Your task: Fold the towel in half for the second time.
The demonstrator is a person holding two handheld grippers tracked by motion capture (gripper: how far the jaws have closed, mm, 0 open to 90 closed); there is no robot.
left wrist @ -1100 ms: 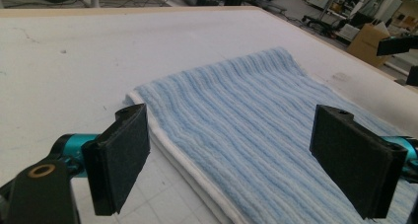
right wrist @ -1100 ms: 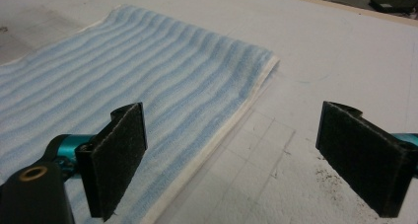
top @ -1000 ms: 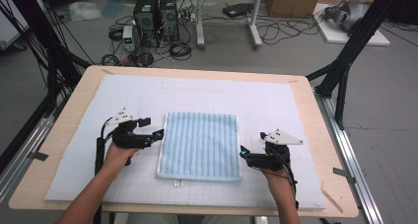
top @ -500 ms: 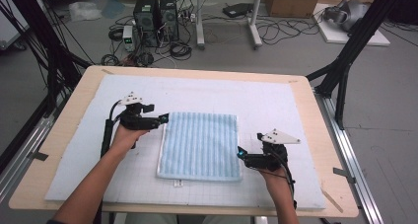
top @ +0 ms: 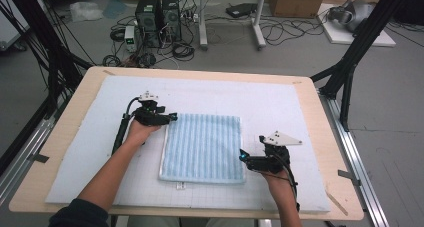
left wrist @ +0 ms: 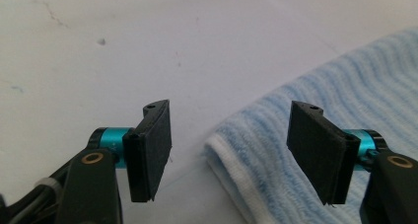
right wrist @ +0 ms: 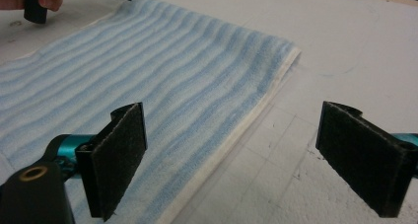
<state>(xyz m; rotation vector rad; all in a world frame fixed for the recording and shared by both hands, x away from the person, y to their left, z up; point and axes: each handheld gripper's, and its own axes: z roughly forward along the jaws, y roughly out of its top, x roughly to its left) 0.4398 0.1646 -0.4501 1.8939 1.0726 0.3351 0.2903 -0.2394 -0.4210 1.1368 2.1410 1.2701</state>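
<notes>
A light-blue striped towel lies folded flat on the white mat. My left gripper sits at its far left corner. In the left gripper view the towel's white-hemmed corner lies between the black pads without touching them; the left gripper is open and its jaws have just been closing. My right gripper rests at the towel's near right corner. In the right gripper view the right gripper stands wide open over the towel's hem.
The white gridded mat covers most of the wooden table. Black frame legs stand at the table's right and left. Computer towers and cables lie on the floor beyond the far edge.
My left gripper has travelled from beside the towel's left edge to its far left corner, and its jaws have narrowed. The right gripper has stayed put.
</notes>
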